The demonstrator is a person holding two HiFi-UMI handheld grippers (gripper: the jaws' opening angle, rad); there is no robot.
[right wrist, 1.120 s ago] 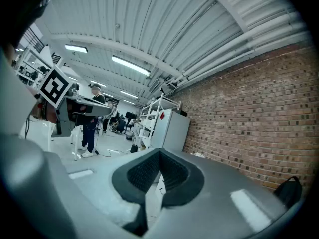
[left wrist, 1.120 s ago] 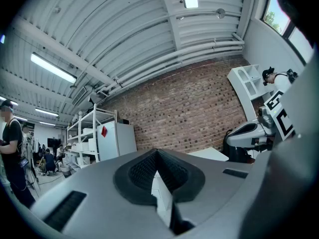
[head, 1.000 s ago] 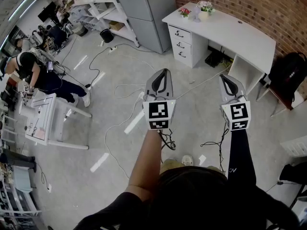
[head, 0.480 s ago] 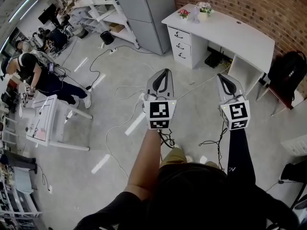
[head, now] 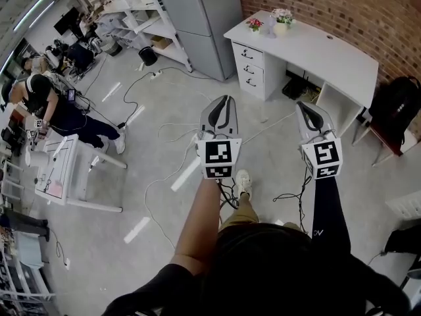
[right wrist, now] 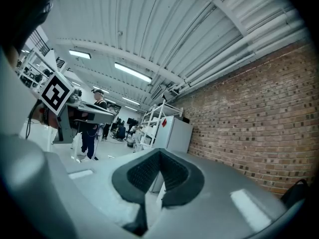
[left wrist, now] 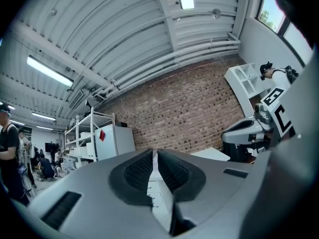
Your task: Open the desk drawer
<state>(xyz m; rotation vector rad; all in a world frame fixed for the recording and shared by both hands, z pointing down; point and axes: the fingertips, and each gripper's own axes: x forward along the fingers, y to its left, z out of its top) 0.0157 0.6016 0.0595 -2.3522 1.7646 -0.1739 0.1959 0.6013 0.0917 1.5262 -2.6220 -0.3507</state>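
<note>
Left hand-held gripper [head: 225, 99] and right hand-held gripper [head: 304, 105] hang closed over cable-strewn floor [head: 112, 252].

— What stands between us and the white desk [head: 322, 48]?
— Open grey concrete floor [head: 270, 157], thin white cables [head: 177, 125] trailing across.
— Beside its drawers [head: 248, 68]?
— A tall grey metal cabinet [head: 204, 18], close left.

Grey floor [head: 263, 157] with loose cables [head: 177, 125]; white desk [head: 322, 51] bearing two flower pots [head: 281, 20].
</note>
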